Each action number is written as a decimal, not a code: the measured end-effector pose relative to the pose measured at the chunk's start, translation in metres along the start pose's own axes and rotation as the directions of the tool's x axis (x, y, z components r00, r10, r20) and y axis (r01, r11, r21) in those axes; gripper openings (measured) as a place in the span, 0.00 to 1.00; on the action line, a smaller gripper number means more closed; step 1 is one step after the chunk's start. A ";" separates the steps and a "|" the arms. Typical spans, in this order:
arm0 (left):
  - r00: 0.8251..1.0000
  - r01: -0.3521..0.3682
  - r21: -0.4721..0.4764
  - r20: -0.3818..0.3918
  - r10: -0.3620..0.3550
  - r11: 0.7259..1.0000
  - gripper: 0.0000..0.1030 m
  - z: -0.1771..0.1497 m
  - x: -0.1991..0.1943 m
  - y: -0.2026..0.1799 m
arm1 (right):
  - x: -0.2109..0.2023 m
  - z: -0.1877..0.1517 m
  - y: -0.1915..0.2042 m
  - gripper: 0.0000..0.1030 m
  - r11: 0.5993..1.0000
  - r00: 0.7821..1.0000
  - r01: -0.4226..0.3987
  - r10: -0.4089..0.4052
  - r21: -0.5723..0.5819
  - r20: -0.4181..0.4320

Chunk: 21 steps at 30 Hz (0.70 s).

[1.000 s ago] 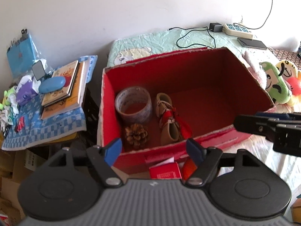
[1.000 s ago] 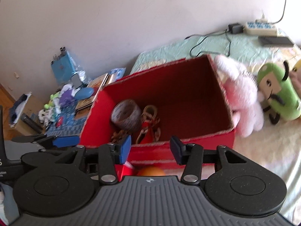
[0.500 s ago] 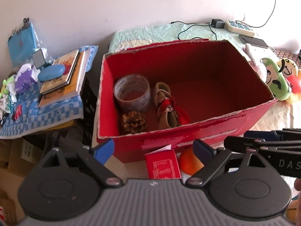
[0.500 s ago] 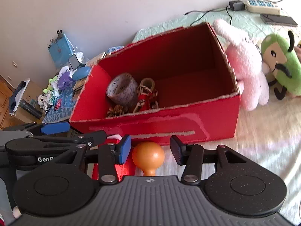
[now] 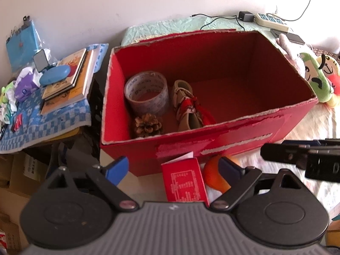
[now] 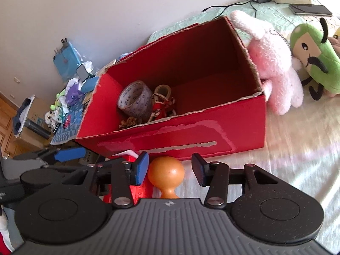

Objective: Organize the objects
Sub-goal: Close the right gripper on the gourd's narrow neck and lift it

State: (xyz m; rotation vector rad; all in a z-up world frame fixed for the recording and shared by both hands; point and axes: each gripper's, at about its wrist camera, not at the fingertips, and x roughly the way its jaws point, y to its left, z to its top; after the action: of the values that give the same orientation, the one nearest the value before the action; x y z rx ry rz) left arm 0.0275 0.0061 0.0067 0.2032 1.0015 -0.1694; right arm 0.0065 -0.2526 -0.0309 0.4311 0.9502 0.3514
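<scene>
Grippers (image 5: 173, 167) (image 6: 170, 169) tilted down before red box (image 5: 233, 148)

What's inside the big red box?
In the red box: a tape roll, a pinecone and a small shoe. The near wall hides the floor right behind it.

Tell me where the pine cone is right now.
In the left wrist view the pine cone lies in the red box's front-left corner, just in front of the tape roll.

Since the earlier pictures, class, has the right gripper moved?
Yes. The right gripper has come down in front of the red box: the box now sits higher in its view, and the orange gourd lies between its open fingers.
</scene>
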 end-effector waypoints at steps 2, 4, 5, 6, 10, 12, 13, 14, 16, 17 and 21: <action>1.000 0.015 -0.003 0.002 -0.015 1.000 0.90 -0.002 0.001 0.001 | 0.002 -0.001 -0.004 0.47 1.000 1.000 0.005 -0.005 0.017 -0.007; 1.000 0.021 -0.002 0.005 -0.021 1.000 0.90 -0.004 0.001 0.003 | 0.004 -0.001 -0.007 0.47 0.999 1.000 0.008 -0.008 0.035 -0.019; 1.000 0.025 0.000 0.009 -0.025 1.000 0.90 -0.006 0.001 0.004 | 0.005 -0.002 -0.009 0.47 0.999 1.000 0.015 -0.014 0.042 -0.028; 0.999 0.031 0.002 0.012 -0.031 1.000 0.90 -0.007 0.000 0.006 | 0.007 -0.003 -0.010 0.47 0.999 0.999 0.024 -0.022 0.045 -0.035; 0.998 0.067 0.021 0.020 -0.068 0.998 0.89 -0.015 -0.003 0.011 | 0.016 -0.007 -0.015 0.47 0.998 0.996 0.030 -0.025 0.058 -0.088; 0.995 0.099 0.031 0.020 -0.099 0.995 0.87 -0.018 -0.005 0.013 | 0.022 -0.009 -0.015 0.46 0.998 0.993 0.020 -0.013 0.054 -0.120; 0.992 0.121 0.034 0.021 -0.121 0.992 0.87 -0.019 -0.007 0.014 | 0.025 -0.009 -0.014 0.46 0.999 0.991 0.010 -0.004 0.046 -0.136; 0.989 0.142 0.037 0.023 -0.143 0.989 0.87 -0.021 -0.009 0.015 | 0.027 -0.010 -0.013 0.45 0.999 0.989 0.002 0.004 0.040 -0.146; 0.984 0.176 0.047 0.029 -0.177 0.983 0.87 -0.023 -0.012 0.017 | 0.033 -0.012 -0.010 0.44 1.000 0.985 -0.018 0.021 0.017 -0.171; 0.981 0.187 0.055 0.032 -0.189 0.981 0.87 -0.025 -0.014 0.016 | 0.037 -0.013 -0.009 0.43 1.000 0.983 -0.020 0.020 0.000 -0.181; 0.971 0.233 0.095 0.026 -0.237 0.968 0.87 -0.029 -0.019 0.018 | 0.049 -0.016 -0.004 0.43 0.998 0.974 -0.058 0.048 -0.038 -0.221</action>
State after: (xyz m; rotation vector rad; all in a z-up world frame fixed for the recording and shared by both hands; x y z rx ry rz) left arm -0.0022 0.0311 0.0090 0.1636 0.9799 -0.4351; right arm 0.0198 -0.2301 -0.0751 0.3827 1.1457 0.4747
